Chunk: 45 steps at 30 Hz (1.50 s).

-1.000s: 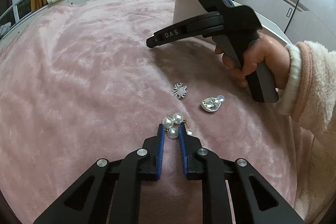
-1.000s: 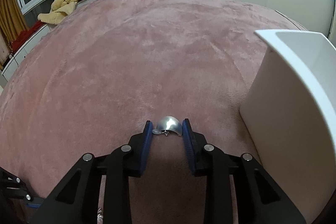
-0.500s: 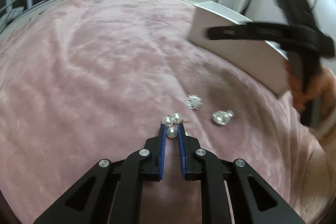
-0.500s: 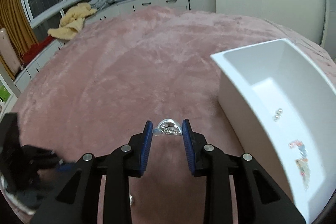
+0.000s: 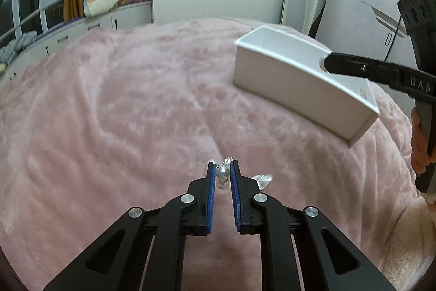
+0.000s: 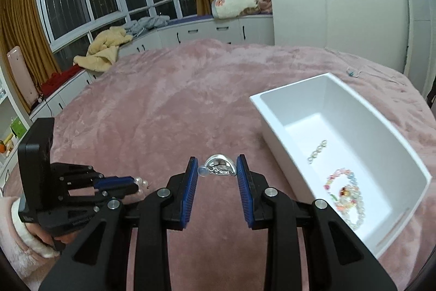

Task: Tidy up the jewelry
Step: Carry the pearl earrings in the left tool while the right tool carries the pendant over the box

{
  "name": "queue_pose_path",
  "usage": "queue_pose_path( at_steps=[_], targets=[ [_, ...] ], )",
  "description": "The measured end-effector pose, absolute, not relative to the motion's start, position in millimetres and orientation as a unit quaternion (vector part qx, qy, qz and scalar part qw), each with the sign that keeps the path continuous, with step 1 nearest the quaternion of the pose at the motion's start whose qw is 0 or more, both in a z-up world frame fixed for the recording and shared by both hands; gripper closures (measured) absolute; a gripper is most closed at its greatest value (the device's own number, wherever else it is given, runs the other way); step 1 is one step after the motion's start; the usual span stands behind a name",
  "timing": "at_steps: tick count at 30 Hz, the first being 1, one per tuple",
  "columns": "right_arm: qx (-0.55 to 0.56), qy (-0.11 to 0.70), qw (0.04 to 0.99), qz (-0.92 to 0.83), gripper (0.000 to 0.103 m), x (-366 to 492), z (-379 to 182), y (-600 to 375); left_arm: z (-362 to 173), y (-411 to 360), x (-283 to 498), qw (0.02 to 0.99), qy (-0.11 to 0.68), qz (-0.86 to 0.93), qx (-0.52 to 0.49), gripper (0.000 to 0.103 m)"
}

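1. The only writing that can be read is "DAS", in pale letters on the black arm of the right claw (image 5: 325, 64) where it shows in the left wrist view; small print on the left device in the right wrist view is too blurred to read.
2. The left claw (image 5: 223, 172) is pinched narrow on a pearl earring (image 5: 222, 172), held clear of the pink bed cover (image 5: 136, 105). A second ago that earring lay on the cover between wider fingers.
3. The right claw (image 6: 217, 168) grips a silver earring (image 6: 219, 167) between its blue pads (image 6: 190, 182), a small clear bead at the left pad.
4. A second ago the white box (image 6: 343, 141) showed only as a side wall; now its inside is seen, and the claw sits just left of it.
5. In the box lie a short pearl strand (image 6: 317, 152) and a coloured bead bracelet (image 6: 344, 192).
6. Another silver piece (image 5: 263, 179) lies on the cover just right of the left claw.
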State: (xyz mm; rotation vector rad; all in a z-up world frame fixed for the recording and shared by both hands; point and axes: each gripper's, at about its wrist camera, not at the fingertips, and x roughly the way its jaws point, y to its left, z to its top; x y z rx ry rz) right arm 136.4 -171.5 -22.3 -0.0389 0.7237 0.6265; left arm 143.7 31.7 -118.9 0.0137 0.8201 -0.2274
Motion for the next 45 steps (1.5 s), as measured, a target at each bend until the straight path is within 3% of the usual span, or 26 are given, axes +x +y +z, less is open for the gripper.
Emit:
queue_pose_path(
  at_steps=[14,24,35,45],
  targets=[
    [-0.019,0.275,0.921,0.277,0.073,104,38,-236,-45,5,130,0.927,0.361,-0.089,0.041,0.087],
    [-0.018,0.256,0.937,0.237,0.073,100,59,-275,-1,-42,171,0.932,0.344,-0.102,0.050,0.087],
    [-0.011,0.252,0.945,0.208,0.073,118,69,-315,16,-105,237,0.925,0.341,-0.139,0.096,0.087],
    [-0.016,0.286,0.938,0.195,0.073,158,39,-333,0,-144,313,0.909,0.375,-0.149,0.106,0.087]
  ],
)
